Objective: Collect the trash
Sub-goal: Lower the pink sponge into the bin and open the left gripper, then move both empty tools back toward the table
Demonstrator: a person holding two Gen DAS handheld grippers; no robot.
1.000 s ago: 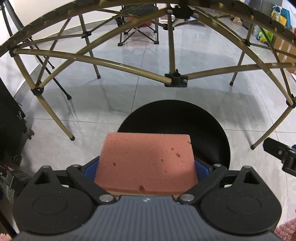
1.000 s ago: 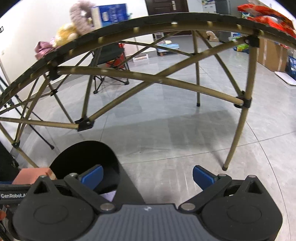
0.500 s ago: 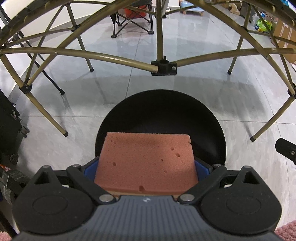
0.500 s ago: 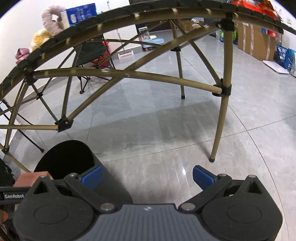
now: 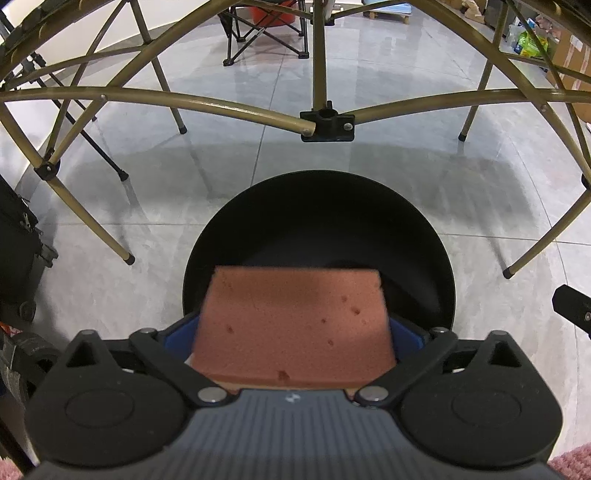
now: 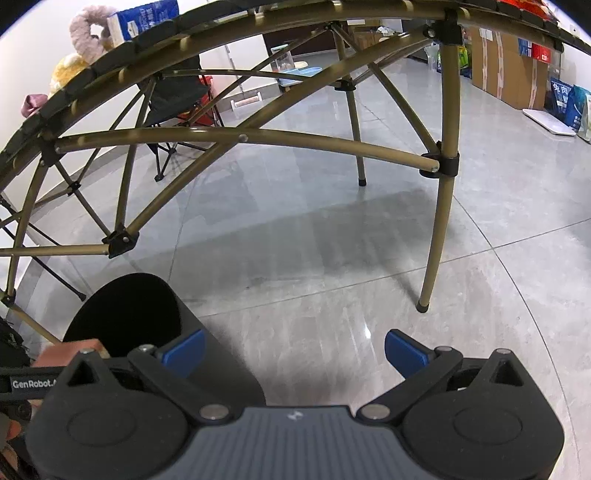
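My left gripper [image 5: 293, 328] is shut on a pinkish-orange sponge [image 5: 293, 325] and holds it over the near rim of a round black trash bin [image 5: 332, 225] on the floor. The bin's inside is dark and its contents cannot be made out. In the right wrist view the same bin [image 6: 129, 310] stands at the lower left, with a corner of the sponge [image 6: 70, 349] beside it. My right gripper [image 6: 293, 350] is open and empty, to the right of the bin above bare floor.
A folding table's brass-coloured legs and struts [image 5: 325, 122] arch over the bin; one leg [image 6: 439, 229] stands right of it. A folding chair [image 5: 266, 26] is farther back. Black cases [image 5: 14, 251] sit left. Cardboard boxes [image 6: 506, 62] line the right wall.
My left gripper has moved forward and down with the sponge, so the bin's opening now lies under and ahead of it. The right gripper has shifted slightly and stays open.
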